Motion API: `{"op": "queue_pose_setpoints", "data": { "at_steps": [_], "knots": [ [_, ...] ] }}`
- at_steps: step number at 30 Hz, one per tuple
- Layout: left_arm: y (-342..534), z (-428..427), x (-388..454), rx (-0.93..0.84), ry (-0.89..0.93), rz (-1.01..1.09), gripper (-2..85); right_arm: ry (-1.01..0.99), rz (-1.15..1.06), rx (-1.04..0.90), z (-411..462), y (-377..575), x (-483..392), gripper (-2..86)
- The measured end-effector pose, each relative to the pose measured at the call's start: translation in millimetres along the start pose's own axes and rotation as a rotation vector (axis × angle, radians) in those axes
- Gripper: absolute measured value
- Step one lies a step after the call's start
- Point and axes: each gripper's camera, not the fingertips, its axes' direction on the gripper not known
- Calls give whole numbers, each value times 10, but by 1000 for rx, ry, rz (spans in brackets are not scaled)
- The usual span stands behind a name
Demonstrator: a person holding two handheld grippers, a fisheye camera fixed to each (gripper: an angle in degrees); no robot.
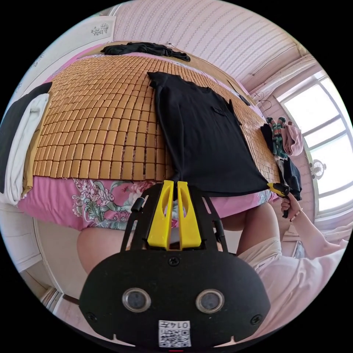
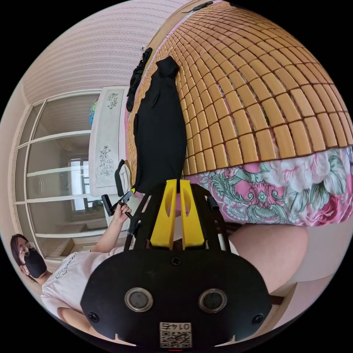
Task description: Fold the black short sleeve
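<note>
Black short sleeve (image 1: 204, 139) lies flat on bamboo mat (image 1: 99, 121) over bed, long axis running 12 to 6 from your left hand-held gripper (image 1: 175, 184). You have both hem corners: left hand-held gripper clamped on near one at 12, right hand-held gripper (image 2: 175, 182) clamped on other. Collar end farthest away. Neither hand nearer; lift together toward 12, I reckon.

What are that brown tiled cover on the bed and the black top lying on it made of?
The brown mat looks like small bamboo or wood tiles strung in rows: hard, glossy, amber, with dark gaps between them. The black shirt looks like soft matte knit fabric, probably cotton; it lies limp and drapes over the bed's edge. The left gripper and right gripper appear shut on its hem.
</note>
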Motion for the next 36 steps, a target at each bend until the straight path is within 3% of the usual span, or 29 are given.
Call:
{"op": "queue_pose_setpoints", "data": {
  "at_steps": [10, 16, 19, 29, 34, 36],
  "knots": [
    [-179, -12, -124, -31, 87, -120, -7, 13, 13, -38, -154, -259, -22, 6],
    [-248, -190, -339, 98, 229, -354, -4, 29, 23, -46, -204, -494, -79, 7],
    [-289, -298, -350, 124, 78, -393, -7, 21, 33, -40, -230, -592, -91, 7],
    [-1003, 211, 558, -147, -235, 93, 80, 45, 57, -49, -307, -855, -192, 6],
    [-1300, 465, 647, -279, -399, 90, 13, 68, 67, -47, -358, -923, -249, 6],
    [-1371, 496, 569, -314, -328, -9, 4, 98, 58, -77, -332, -955, -285, 7]
  ]
}}
